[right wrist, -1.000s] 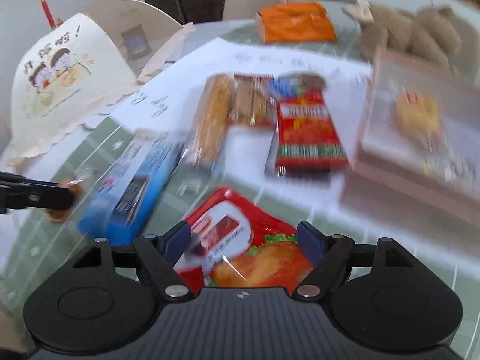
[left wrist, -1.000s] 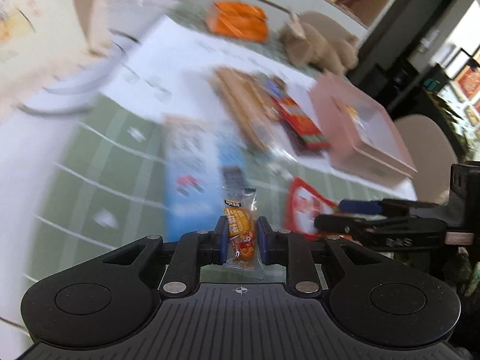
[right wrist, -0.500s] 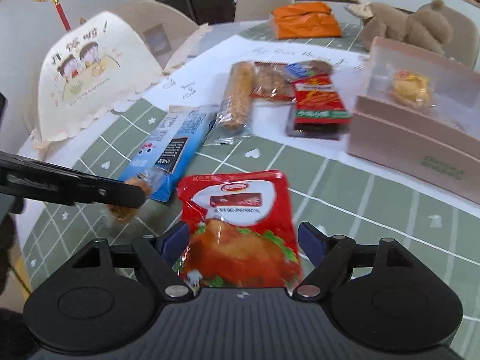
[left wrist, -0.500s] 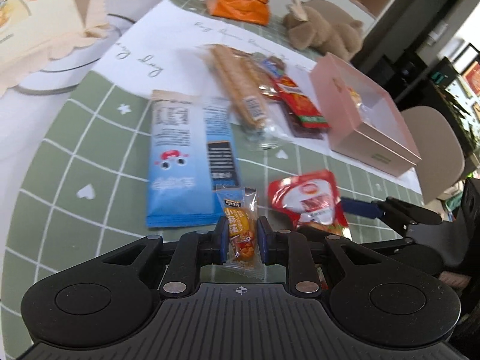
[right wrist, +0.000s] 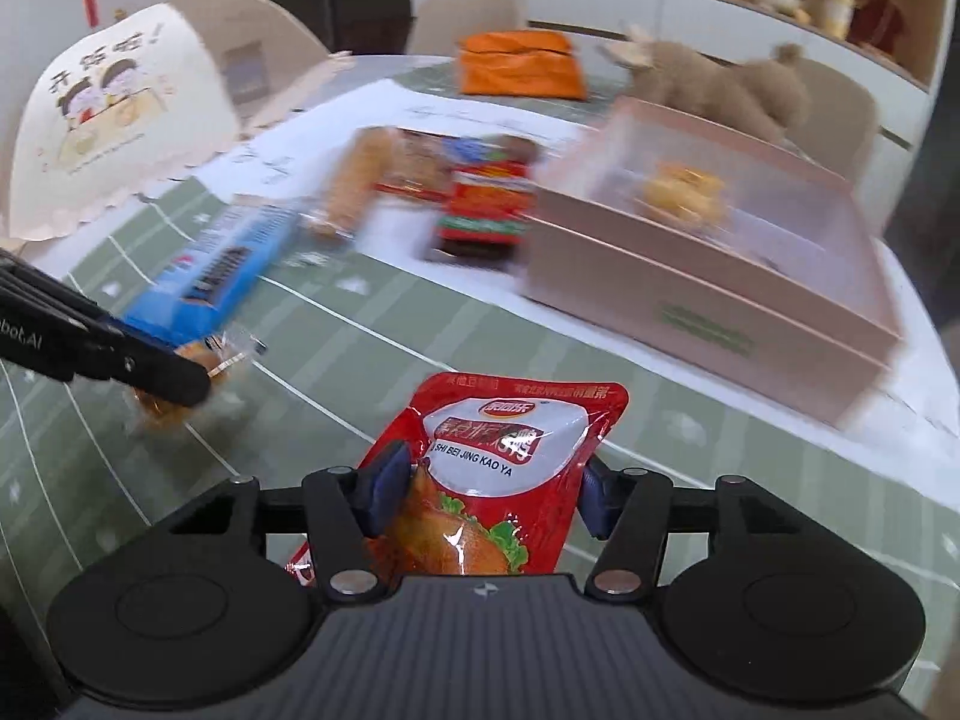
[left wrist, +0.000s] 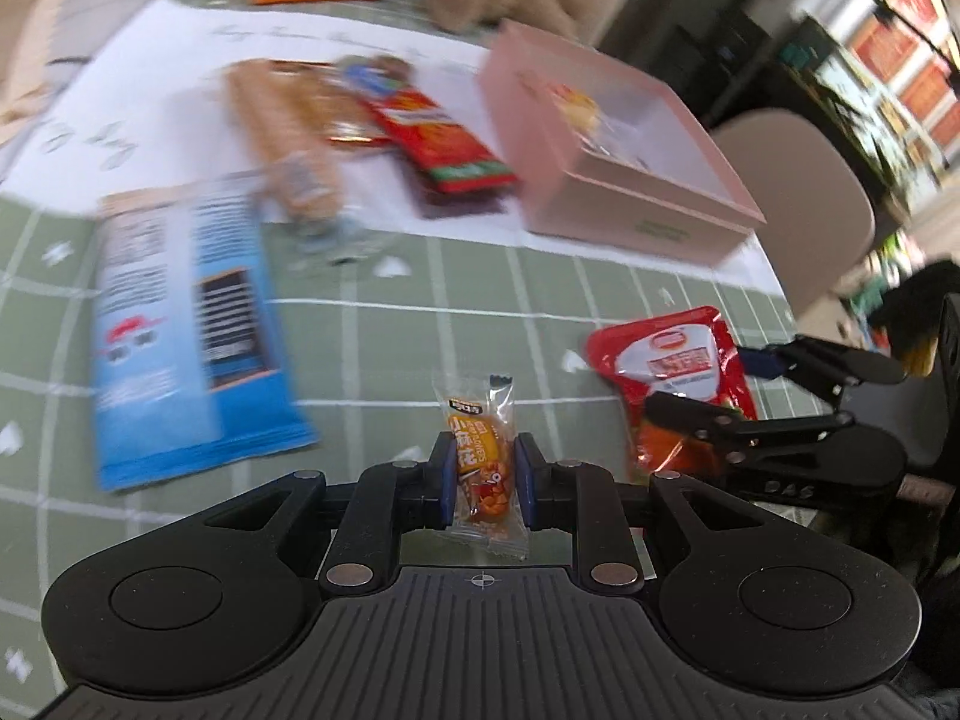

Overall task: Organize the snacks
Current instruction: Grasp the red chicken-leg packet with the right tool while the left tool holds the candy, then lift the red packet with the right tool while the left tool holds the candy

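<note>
My left gripper (left wrist: 480, 477) is shut on a small orange sausage packet (left wrist: 483, 462) and holds it above the green checked tablecloth (left wrist: 420, 324). It also shows in the right wrist view (right wrist: 180, 381). My right gripper (right wrist: 486, 495) is shut on a red roast-duck pouch (right wrist: 504, 468), lifted and tilted; the pouch also shows in the left wrist view (left wrist: 672, 372). A pink open box (right wrist: 708, 276) with one yellow snack (right wrist: 684, 192) inside stands ahead to the right; it shows in the left wrist view (left wrist: 618, 150) too.
A blue snack pack (left wrist: 186, 324), a long biscuit pack (left wrist: 282, 126) and a red packet (left wrist: 444, 138) lie on the table. An orange bag (right wrist: 519, 63), a plush toy (right wrist: 714, 84) and a printed card stand (right wrist: 114, 114) are farther back.
My right gripper has closed on the red pouch and lifted it. Both views have swung toward the pink box. My left gripper still holds the sausage packet.
</note>
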